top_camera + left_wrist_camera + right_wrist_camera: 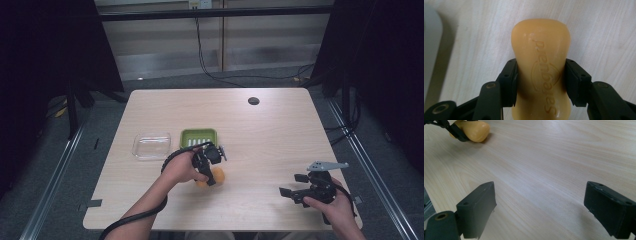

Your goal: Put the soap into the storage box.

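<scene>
The wooden table (260, 135) carries a clear glass dish (151, 145) at its left and a green soap tray (198, 137) just right of it. Near of the tray, the left gripper (540, 82) has its jaws clamped on the waist of an orange soap bar (540, 62). At the near right, the right gripper (540, 210) rests with jaws spread wide over bare wood.
</scene>
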Motion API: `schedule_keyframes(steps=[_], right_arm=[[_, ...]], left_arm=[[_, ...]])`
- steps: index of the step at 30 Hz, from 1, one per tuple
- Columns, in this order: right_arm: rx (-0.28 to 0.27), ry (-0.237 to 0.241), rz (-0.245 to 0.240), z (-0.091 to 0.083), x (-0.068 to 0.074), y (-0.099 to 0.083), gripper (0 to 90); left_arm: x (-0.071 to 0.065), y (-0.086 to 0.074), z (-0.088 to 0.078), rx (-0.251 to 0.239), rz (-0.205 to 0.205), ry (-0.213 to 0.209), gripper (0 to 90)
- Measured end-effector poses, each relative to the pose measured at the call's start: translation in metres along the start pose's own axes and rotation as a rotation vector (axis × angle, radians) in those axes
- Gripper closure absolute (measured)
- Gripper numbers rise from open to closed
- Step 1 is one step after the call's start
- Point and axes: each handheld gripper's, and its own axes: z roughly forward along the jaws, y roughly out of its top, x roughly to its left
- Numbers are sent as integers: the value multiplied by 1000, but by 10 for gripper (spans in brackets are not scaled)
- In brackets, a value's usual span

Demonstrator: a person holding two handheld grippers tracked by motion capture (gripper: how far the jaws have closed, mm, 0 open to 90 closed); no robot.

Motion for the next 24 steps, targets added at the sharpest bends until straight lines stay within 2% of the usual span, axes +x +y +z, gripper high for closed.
schedule_keyframes(steps=[5, 7, 8, 11, 13, 14, 19, 24], right_arm=[[-2, 0, -1, -1, 0, 1, 95], [-3, -2, 2, -1, 0, 0, 92], [-3, 0, 4, -1, -1, 0, 90], [3, 2, 3, -1, 1, 1, 90], [2, 3, 1, 0, 0, 1, 82], [3, 3, 1, 0, 0, 1, 78], [7, 13, -11, 0, 0, 0, 55], [12, 13, -17, 0, -1, 0, 51]], left_arm=[[4, -3, -11, -9, -32, -10, 498], [6, -4, -15, -7, -28, -3, 498], [7, -4, -16, -8, -41, -7, 498], [9, -6, -21, -15, -46, 2, 498], [11, -7, -24, -17, -31, 15, 498], [12, -8, -25, -14, -40, 10, 499], [17, -11, -33, -27, -32, 4, 498], [20, -11, -38, -16, -26, 19, 498]])
